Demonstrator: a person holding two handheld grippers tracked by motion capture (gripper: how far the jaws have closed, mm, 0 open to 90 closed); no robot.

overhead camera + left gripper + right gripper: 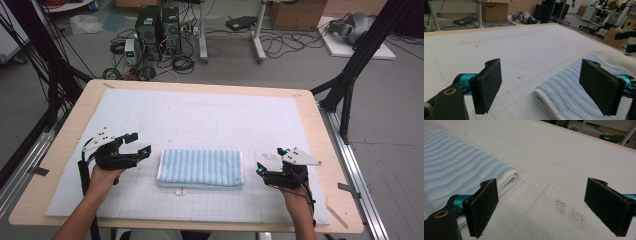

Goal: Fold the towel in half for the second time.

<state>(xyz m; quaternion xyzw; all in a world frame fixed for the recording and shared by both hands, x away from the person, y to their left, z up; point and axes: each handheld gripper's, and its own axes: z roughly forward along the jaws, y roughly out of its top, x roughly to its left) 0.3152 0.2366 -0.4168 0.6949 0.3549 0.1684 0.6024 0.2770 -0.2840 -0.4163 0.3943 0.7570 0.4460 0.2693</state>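
Light wood tabletop (pixel 65 145), most of it under one white mat (pixel 200 115) with a faint printed grid near the person's edge and a faint rounded outline (pixel 196 131) drawn mid-mat. A dark smudge (pixel 570 211) on the mat shows in the right gripper view. Room: grey floor, black frame posts at both sides, loose cables, two black computer towers (pixel 157 27) beyond the far edge, white desk legs (pixel 257 42), one cardboard box (pixel 297 14) top right.

Count: one towel, two grippers, two hands.

Towel (pixel 201 167): blue-and-white striped, folded into a rectangle, flat on the mat at centre near the person's edge, between the two grippers and touching neither.

Left gripper (pixel 138 145): just beside the towel's left end, above the mat, fingers (pixel 486 87) spread wide, nothing held; the towel's folded corner lies past the gap in its own view.

Right gripper (pixel 271 160): just beside the towel's right end, fingers (pixel 482 208) spread wide, nothing between them but bare mat.
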